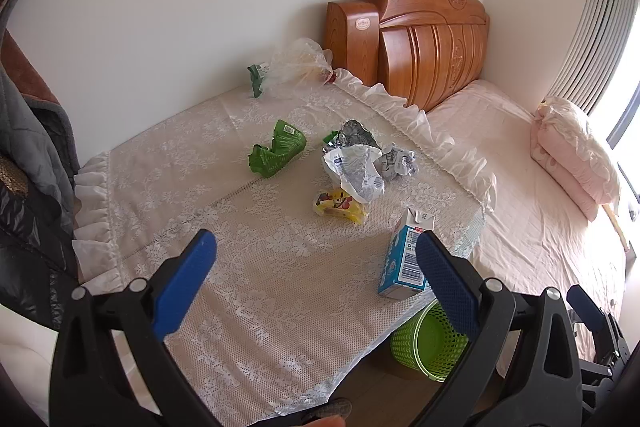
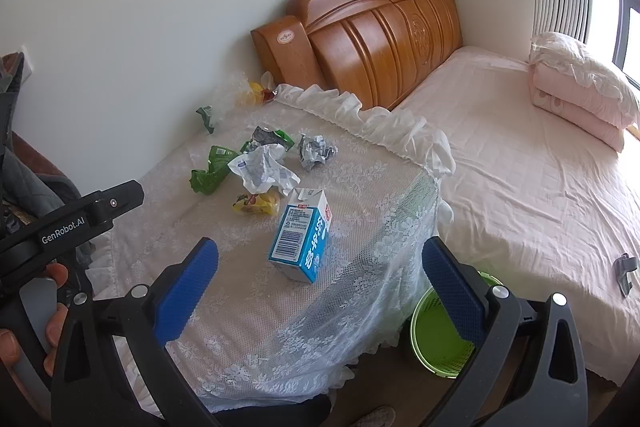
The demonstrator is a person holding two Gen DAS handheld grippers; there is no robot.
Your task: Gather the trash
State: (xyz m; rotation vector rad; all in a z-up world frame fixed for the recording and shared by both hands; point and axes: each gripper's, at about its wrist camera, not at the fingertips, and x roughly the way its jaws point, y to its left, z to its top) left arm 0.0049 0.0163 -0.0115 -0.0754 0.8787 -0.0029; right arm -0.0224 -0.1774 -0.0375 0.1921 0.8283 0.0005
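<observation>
Trash lies on a lace-covered table [image 1: 240, 267] [image 2: 360, 211]. A blue-and-white milk carton [image 1: 406, 259] [image 2: 302, 237] stands near the table's right edge. Behind it lie a yellow wrapper [image 1: 340, 207] [image 2: 258, 203], a crumpled white wrapper [image 1: 356, 171] [image 2: 262, 169], a green wrapper [image 1: 278, 149] [image 2: 210, 171], a silver foil bag [image 1: 354, 133] [image 2: 266, 138] and a crumpled paper ball [image 1: 398, 161] [image 2: 316, 151]. A green mesh bin [image 1: 428, 343] [image 2: 448, 331] stands on the floor beside the table. My left gripper [image 1: 316, 279] and right gripper [image 2: 320, 287] are both open and empty above the table's near side.
A clear plastic bag [image 1: 298, 65] [image 2: 236, 91] and a small green scrap [image 1: 255, 77] [image 2: 206, 118] lie at the table's far edge by the wall. A pink bed [image 2: 520, 167] with wooden headboard [image 1: 432, 39] and folded quilt [image 2: 580, 87] stands right. Clothes [image 1: 28, 147] hang left.
</observation>
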